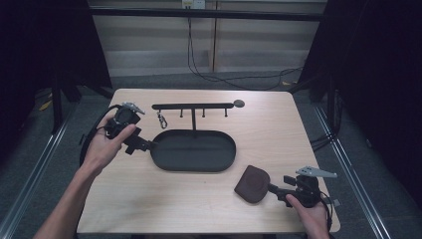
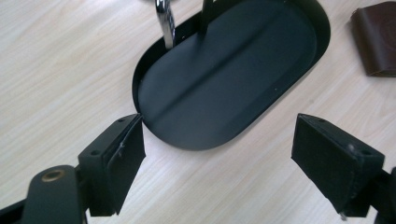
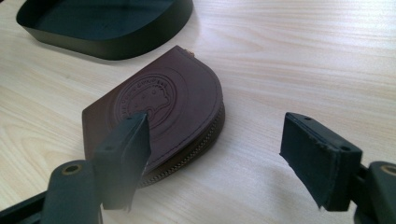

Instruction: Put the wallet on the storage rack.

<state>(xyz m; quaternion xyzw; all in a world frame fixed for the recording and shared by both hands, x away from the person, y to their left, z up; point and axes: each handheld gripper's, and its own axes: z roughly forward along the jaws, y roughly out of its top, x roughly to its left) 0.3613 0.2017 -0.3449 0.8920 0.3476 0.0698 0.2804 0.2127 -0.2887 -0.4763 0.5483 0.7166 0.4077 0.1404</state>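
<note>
While the brown, half-round leather coin pouch (image 1: 253, 183) lies flat on the pale wooden desk (image 1: 278, 134) at the lower right of the high view, nothing is yet gripped. The right claw (image 3: 215, 154) stands spread, one jaw over the pouch's edge, the other clear of it. At centre left, the left claw (image 2: 217, 154) is spread at the rim of the black oval metal tray (image 2: 233, 70). Judging from this, grasping and moving the pouch remain.

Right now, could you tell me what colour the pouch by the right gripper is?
Dark brown pouch, embossed round emblem; right gripper view shows it best.
</note>
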